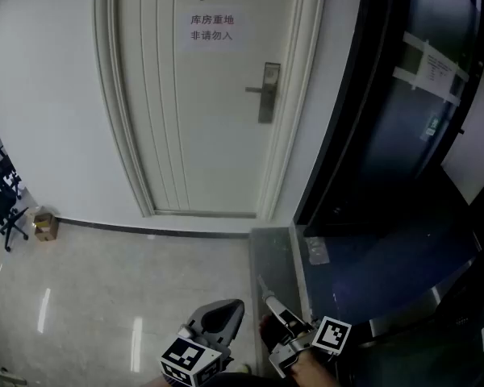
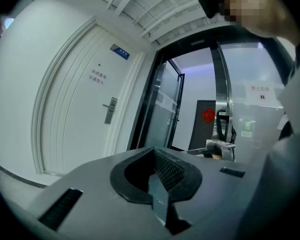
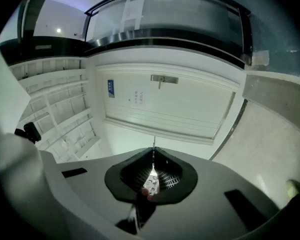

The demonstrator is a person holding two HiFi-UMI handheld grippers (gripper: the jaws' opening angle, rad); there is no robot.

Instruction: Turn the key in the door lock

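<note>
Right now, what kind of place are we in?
Probably a hallway in an office or workplace building: a shut white door with a paper notice, a dark-framed glass wall beside it, and an office chair.

white door (image 1: 202, 119) with lock plate (image 1: 268, 92); well apart, left tool (image 1: 234, 306) and right tool (image 1: 281, 311) pinching a key (image 1: 266, 290).

Office corridor: signed storeroom door (image 1: 206, 95), glass partition (image 1: 395, 127).
</note>
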